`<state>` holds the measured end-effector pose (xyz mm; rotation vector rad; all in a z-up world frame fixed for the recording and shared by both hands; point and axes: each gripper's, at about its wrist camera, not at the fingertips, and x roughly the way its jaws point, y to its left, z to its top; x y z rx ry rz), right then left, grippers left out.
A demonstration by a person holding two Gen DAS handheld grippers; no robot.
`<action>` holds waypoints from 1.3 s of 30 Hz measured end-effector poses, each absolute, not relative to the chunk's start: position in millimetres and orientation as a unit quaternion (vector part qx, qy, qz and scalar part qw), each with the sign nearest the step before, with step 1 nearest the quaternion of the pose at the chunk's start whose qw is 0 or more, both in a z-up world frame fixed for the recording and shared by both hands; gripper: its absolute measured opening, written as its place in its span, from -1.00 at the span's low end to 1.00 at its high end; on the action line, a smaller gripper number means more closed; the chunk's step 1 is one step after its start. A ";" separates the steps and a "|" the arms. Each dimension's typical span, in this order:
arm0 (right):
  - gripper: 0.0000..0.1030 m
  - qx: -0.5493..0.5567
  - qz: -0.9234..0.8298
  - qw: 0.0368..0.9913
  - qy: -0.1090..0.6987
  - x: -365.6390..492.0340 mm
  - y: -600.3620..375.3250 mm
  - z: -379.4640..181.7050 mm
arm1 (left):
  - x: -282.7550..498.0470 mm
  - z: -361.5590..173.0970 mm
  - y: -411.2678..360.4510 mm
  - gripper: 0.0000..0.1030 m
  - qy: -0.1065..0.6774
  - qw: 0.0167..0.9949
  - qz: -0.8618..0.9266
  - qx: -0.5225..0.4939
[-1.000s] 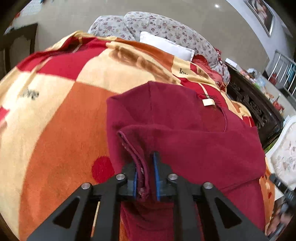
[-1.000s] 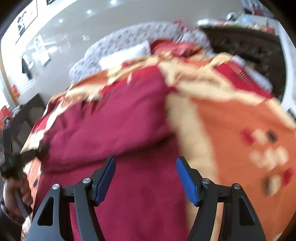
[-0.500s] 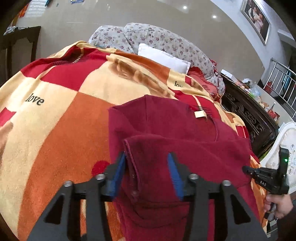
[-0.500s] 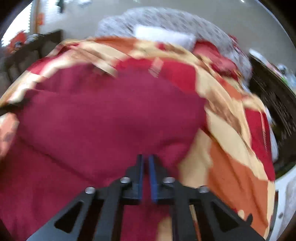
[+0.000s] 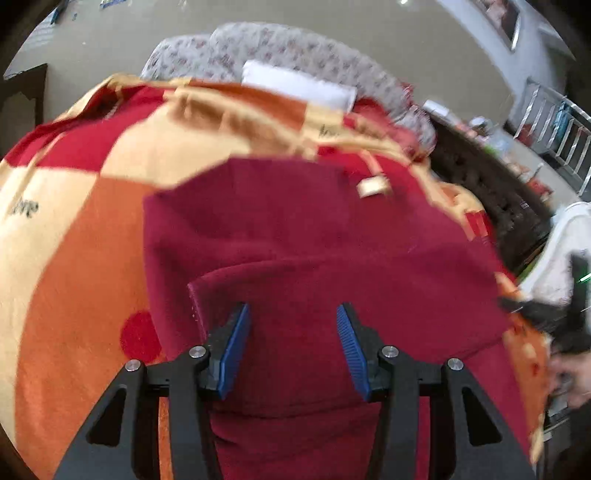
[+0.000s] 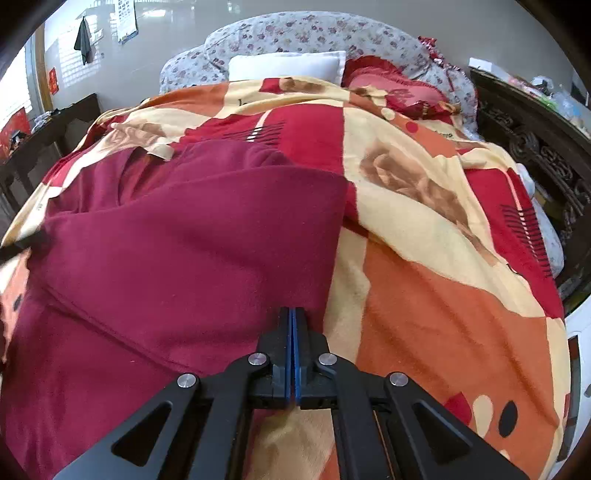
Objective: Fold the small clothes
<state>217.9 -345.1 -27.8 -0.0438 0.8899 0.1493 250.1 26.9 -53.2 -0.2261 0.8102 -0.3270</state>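
Dark red fleece fills the left wrist view: a small maroon garment (image 5: 295,236) lies spread on a blanket (image 5: 74,229) chequered in orange, cream and red. A folded flap of the garment runs across its near half, and a pale label (image 5: 372,186) shows on its far edge. The left gripper (image 5: 291,334) hovers above that flap with its blue pads apart; the jaws have just been opening, cloth lies under the gap between them, and neither pad presses on it. Beyond the garment, a white pillow (image 5: 299,83) leans on a flowered headboard (image 5: 295,48). At the garment's right edge the right gripper (image 5: 554,317) appears as a blurred black shape with a hand (image 5: 570,378) below it.

In the right wrist view the same garment (image 6: 166,266) covers the left half of the blanket (image 6: 443,295), its folded right edge running from far to near. The right gripper (image 6: 292,328) sits at the near end of that edge, blue pads pressed flat together; whether any cloth is pinched between them cannot be told. Beyond the garment lie the white pillow (image 6: 284,64) and a red cushion (image 6: 391,88), both against the headboard (image 6: 314,33). Right of the blanket stands dark carved furniture (image 6: 535,140).
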 end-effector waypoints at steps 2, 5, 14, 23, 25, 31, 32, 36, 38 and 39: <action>-1.00 -0.008 0.071 0.916 0.395 216.9 -345.6 -7.5 | 247.6 -57.3 25.1 -0.05 0.382 0.904 -0.158 -0.106; -1.00 0.008 0.063 0.930 0.362 233.8 -341.4 13.6 | 244.0 -58.0 15.0 0.09 0.377 0.911 -0.149 -0.077; -0.89 -0.054 -0.028 0.914 0.402 281.9 -316.2 -41.2 | 244.9 -60.4 14.3 0.31 0.375 0.909 -0.165 -0.072; -0.89 -0.081 -0.052 0.925 0.367 272.8 -308.7 -47.4 | 243.7 -61.0 9.3 0.40 0.377 0.910 -0.163 -0.059; -0.89 -0.096 -0.049 0.931 0.349 269.0 -307.6 -49.8 | 243.7 -61.4 9.1 0.40 0.378 0.910 -0.162 -0.058; -0.89 -0.105 -0.045 0.939 0.324 263.8 -309.0 -55.2 | 243.3 -61.7 7.2 0.40 0.378 0.910 -0.160 -0.053; -0.89 -0.099 -0.042 0.940 0.323 263.7 -311.3 -54.8 | 243.3 -61.8 5.9 0.43 0.379 0.910 -0.159 -0.050; -0.89 -0.092 -0.040 0.941 0.322 264.8 -313.9 -55.7 | 243.5 -61.8 2.7 0.46 0.380 0.910 -0.160 -0.043; -0.89 -0.091 -0.040 0.941 0.324 265.9 -314.4 -55.8 | 243.4 -62.0 2.3 0.47 0.380 0.910 -0.160 -0.043; -0.89 -0.090 -0.039 0.941 0.324 264.9 -315.4 -56.2 | 243.4 -61.9 2.9 0.47 0.380 0.910 -0.160 -0.045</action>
